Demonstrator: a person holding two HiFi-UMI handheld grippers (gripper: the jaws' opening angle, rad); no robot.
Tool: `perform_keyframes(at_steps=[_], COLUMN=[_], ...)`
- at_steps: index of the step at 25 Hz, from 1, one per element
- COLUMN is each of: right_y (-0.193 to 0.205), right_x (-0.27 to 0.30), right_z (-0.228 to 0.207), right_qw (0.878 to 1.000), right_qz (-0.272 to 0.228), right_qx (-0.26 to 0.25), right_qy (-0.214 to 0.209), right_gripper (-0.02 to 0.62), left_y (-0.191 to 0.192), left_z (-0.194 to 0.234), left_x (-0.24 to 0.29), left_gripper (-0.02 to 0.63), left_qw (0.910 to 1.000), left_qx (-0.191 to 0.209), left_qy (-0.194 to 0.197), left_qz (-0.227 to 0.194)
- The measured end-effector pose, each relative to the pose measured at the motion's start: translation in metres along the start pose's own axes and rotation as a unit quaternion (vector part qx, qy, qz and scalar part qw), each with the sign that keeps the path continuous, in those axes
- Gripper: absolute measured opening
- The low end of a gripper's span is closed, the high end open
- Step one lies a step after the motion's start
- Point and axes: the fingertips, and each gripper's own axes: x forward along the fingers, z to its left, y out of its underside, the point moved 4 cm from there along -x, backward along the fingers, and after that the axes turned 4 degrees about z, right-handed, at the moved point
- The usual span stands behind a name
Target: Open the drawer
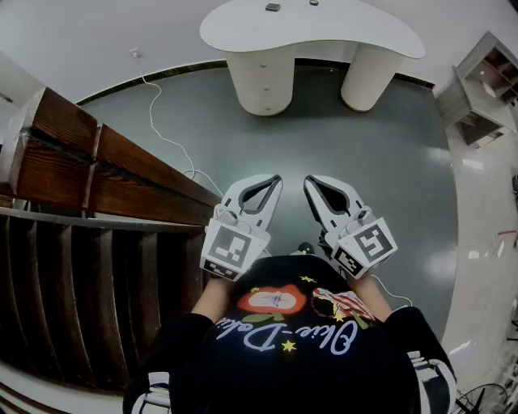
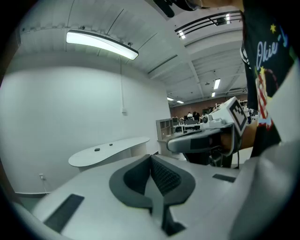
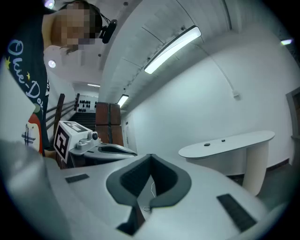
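Observation:
I hold both grippers side by side in front of my chest, above the grey floor. In the head view my left gripper (image 1: 278, 179) and my right gripper (image 1: 307, 179) point toward a white curved table (image 1: 324, 32) on two round pedestals. The left pedestal (image 1: 259, 81) shows small knobs down its front. Each gripper's jaws meet at the tips with nothing between them. In its own view my left gripper (image 2: 151, 157) is shut and empty, with the right gripper (image 2: 206, 136) beside it. My right gripper (image 3: 150, 155) is likewise shut, with the left gripper (image 3: 93, 145) alongside.
A dark wooden railing (image 1: 113, 174) and slatted stairs fill the left side. A white cable (image 1: 166, 137) trails across the floor from the wall. A white shelf unit (image 1: 481, 89) stands at the far right. Two small dark items (image 1: 273, 7) lie on the tabletop.

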Motion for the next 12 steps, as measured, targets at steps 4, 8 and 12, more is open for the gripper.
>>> perform_keyframes(at_steps=[4, 8, 12], right_y=[0.001, 0.0, 0.0], right_x=[-0.005, -0.016, -0.027], right_z=[-0.004, -0.014, -0.025], right_qw=[1.0, 1.0, 1.0], right_qz=[-0.001, -0.011, -0.012], right_qx=[0.001, 0.005, -0.003], right_qy=[0.001, -0.003, 0.002], right_gripper=[0.0, 0.0, 0.0], left_y=[-0.001, -0.006, -0.01], left_z=[-0.005, -0.015, -0.025], left_x=[0.003, 0.011, 0.023], left_gripper=[0.005, 0.005, 0.005], left_qw=[1.0, 1.0, 1.0], left_qx=[-0.001, -0.001, 0.003], left_qy=[-0.001, -0.005, -0.004], left_qz=[-0.001, 0.001, 0.003])
